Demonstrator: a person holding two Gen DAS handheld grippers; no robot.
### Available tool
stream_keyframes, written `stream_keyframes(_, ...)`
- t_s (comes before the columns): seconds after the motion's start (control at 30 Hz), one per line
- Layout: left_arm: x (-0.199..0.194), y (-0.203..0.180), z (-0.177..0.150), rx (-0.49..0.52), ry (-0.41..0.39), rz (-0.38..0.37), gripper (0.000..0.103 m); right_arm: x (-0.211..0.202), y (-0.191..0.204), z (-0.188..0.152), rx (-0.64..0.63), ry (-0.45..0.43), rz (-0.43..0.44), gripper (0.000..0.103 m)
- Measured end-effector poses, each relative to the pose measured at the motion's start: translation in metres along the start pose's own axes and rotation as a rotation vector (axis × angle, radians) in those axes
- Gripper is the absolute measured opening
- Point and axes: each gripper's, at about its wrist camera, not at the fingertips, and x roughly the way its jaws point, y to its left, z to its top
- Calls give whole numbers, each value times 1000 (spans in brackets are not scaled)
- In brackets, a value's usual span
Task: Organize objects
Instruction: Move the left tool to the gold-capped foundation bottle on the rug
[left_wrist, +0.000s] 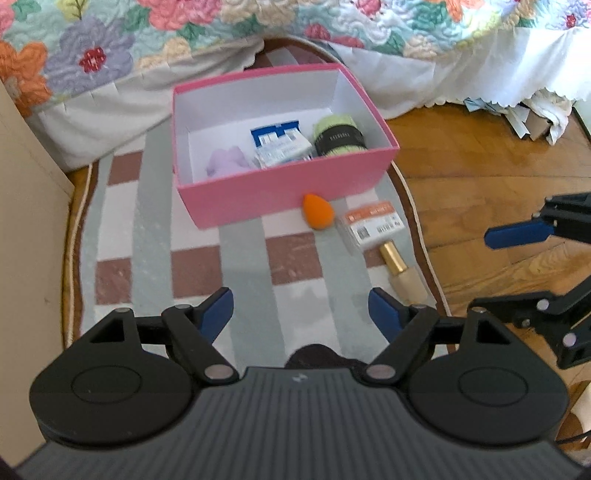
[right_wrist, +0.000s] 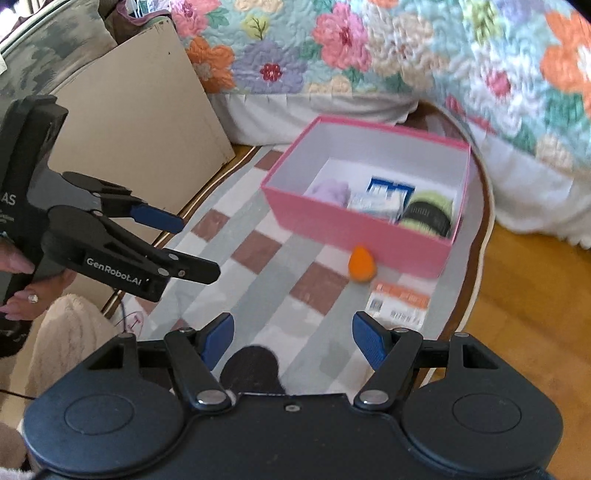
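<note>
Blue-padded fingers of the left gripper (left_wrist: 301, 314) are standing apart with nothing between them as I am steering it over the checked rug (left_wrist: 159, 266). Beside it, the right gripper (right_wrist: 291, 339) is hanging just as empty, its jaws parted too. Outward from the fingertips, three loose items are waiting on the rug's right side: a gold-capped bottle (left_wrist: 400, 275) lying nearest, its long axis running from near right to far left; a labelled white packet (left_wrist: 371, 223) just beyond it; then an orange teardrop sponge (left_wrist: 318, 213) resting just beside the near wall of the pink box (left_wrist: 280, 199). Inside the box, a lilac item, a blue-and-white packet and a green-and-black roll are already lying side by side. I am judging the right gripper the nearer to the packet, which is sitting just ahead of its right finger (right_wrist: 367, 341), while the sponge is lying farther, ahead and slightly right.
</note>
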Motion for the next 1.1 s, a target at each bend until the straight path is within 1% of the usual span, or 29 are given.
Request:
stream_keyframes(0.07, 10, -3, -7, -8, 5, -19, 80, 5, -3, -13, 12, 0, 17, 77)
stream_keyframes(0.13, 21, -8, -12, -12, 11, -41, 82, 13, -7, -26, 17, -2, 18, 82)
stream_keyframes(0.17, 26, -11, -14, -11, 13, -46, 83, 18, -9, -32, 20, -5, 10, 87)
stream_keyframes(0.27, 43, -18, -19, 0, 27, -63, 83, 33, -16, -50, 19, -16, -21, 87)
stream_keyframes(0.37, 59, -21, -23, -24, 31, -89, 84, 51, -22, -66, 30, -2, -37, 87)
stream_keyframes(0.47, 77, -26, -29, -38, 29, -103, 85, 70, -28, -83, 37, -3, -84, 87)
stream_keyframes(0.5, 82, -28, -31, -40, 22, -103, 87, 76, -30, -87, 35, -3, -110, 87)
stream_keyframes(0.57, 93, -29, -36, -43, 8, -107, 89, 85, -31, -95, -1, -15, -161, 87)
stream_keyframes(0.67, 106, -31, -41, -60, -9, -84, 89, 103, -29, -111, -141, -30, -243, 87)
stream_keyframes(0.73, 113, -32, -46, -88, -16, -94, 89, 113, -33, -118, -175, -29, -280, 87)
stream_keyframes(0.8, 122, -33, -49, -96, -15, -116, 89, 121, -38, -125, -185, -35, -293, 87)
stream_keyframes(0.87, 130, -38, -52, -104, -26, -131, 89, 126, -42, -128, -169, -38, -294, 87)
stream_keyframes(0.93, 138, -41, -54, -117, -31, -158, 89, 132, -49, -128, -115, -35, -292, 87)
stream_keyframes(1.0, 146, -43, -55, -148, -24, -185, 89, 136, -55, -129, -64, -25, -287, 86)
stream_keyframes(1.07, 155, -44, -57, -171, -9, -211, 89, 138, -58, -130, -27, -38, -284, 86)
stream_keyframes(1.1, 159, -45, -57, -178, -5, -223, 87, 139, -59, -130, -17, -45, -285, 84)
